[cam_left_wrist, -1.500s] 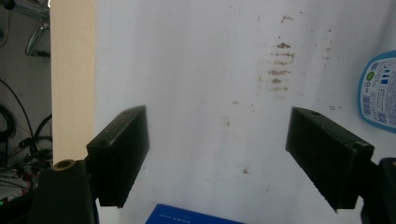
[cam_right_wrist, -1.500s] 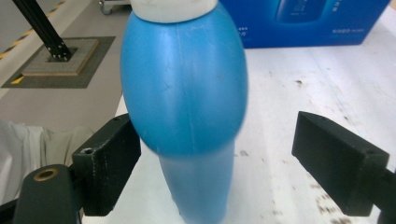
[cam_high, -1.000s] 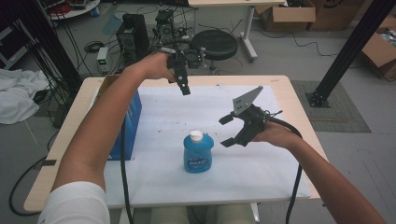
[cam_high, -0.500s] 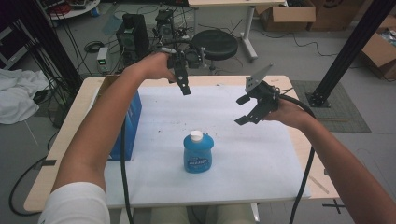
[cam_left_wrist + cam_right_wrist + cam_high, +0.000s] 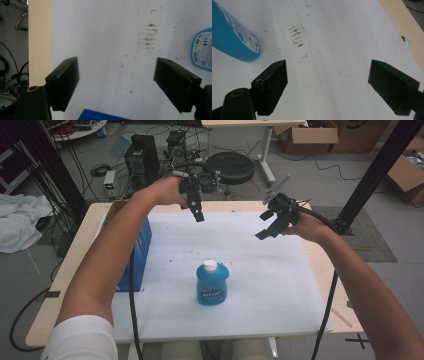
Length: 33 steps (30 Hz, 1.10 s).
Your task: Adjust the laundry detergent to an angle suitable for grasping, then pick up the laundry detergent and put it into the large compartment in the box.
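Blue bottle [image 5: 211,284], white cap, printed label, stands upright on the white sheet [image 5: 280,285] toward the bench's near edge. Left gripper [image 5: 198,213] hangs over the far edge, jaws wide apart; right gripper [image 5: 266,225] near the right edge, jaws apart too.

Bottle [image 5: 211,283] stands mid-table [image 5: 325,275]; box [image 5: 136,251] at left, seemingly touching nothing.

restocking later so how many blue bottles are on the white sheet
1. The blue bottle with a white cap stands upright near the middle of the white sheet, closer to the person. The blue box at the sheet's left edge could hide something behind it.
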### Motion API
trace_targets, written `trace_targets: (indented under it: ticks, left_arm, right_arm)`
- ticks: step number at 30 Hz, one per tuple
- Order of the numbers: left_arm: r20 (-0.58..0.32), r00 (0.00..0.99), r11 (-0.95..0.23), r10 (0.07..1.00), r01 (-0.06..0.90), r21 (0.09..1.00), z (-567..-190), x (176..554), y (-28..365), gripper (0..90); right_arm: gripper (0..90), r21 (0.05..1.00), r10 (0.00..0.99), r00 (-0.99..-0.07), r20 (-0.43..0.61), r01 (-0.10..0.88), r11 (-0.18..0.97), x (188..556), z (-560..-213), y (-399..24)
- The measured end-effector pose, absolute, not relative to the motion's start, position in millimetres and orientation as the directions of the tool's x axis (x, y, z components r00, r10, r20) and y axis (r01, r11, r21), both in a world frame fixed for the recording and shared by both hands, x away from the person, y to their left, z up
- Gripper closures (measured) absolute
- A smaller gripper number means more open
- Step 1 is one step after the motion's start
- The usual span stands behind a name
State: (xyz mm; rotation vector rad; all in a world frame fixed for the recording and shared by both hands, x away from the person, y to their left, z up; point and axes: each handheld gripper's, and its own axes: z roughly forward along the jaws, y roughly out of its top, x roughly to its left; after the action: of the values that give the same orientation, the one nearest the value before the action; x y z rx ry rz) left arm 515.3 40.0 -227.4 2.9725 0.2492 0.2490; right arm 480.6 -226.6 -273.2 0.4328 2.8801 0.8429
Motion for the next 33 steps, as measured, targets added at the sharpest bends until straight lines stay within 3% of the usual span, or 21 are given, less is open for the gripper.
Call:
trace_targets:
  ticks: [33]
  left_arm:
    - [0.154, 0.970, -0.973, 0.190, 0.166, 0.160, -227.5, 509.3, 42.9, 21.4]
  right_arm:
    - [16.2, 0.493, 0.299, -0.954, -0.038, 0.242, 0.836, 486.7, -272.6, -220.5]
